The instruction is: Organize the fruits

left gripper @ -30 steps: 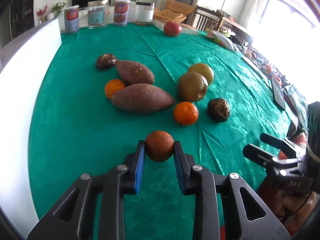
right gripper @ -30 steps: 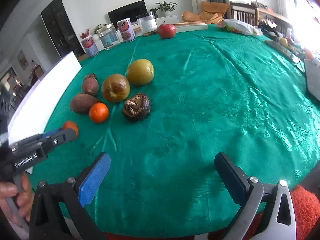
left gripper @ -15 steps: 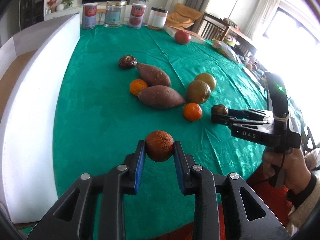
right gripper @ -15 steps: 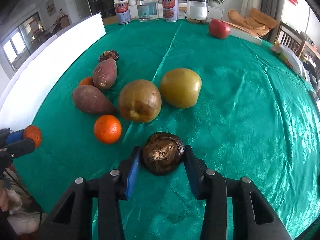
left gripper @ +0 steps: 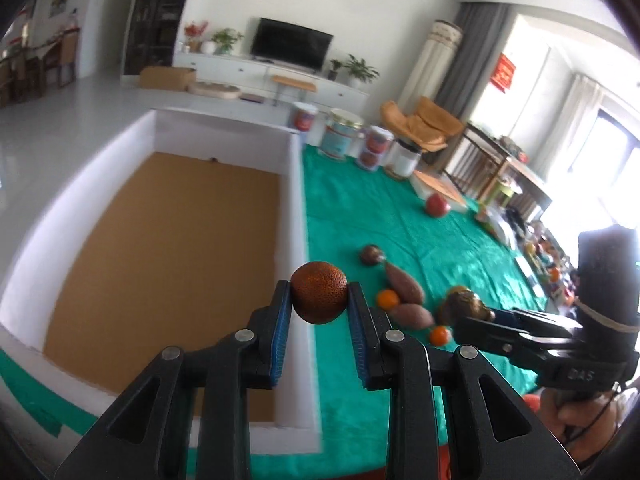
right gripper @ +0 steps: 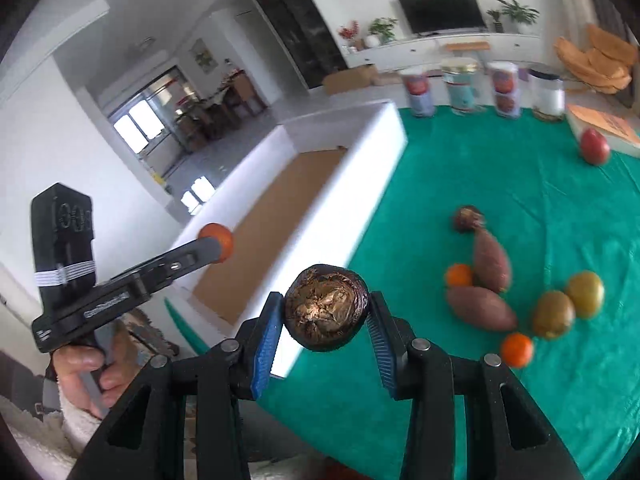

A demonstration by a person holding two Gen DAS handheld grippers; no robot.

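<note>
Fruits are both gripped: the left gripper point(left gripper: 319, 300) clamps a rough orange fruit point(left gripper: 319, 298) above the white box point(left gripper: 294, 208), whose brown floor shows whole only there, while the right gripper point(right gripper: 326, 314) clamps a dark wrinkled fruit point(right gripper: 326, 312) over the green tablecloth point(right gripper: 500, 184).

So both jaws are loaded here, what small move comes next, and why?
Probably carry the left gripper a little further over the white box before releasing: its dark orange fruit sits above the wall, not yet the brown floor. The right gripper with its wrinkled brown fruit follows.

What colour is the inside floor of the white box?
Brown, like cardboard; the left wrist view shows it best.
</note>
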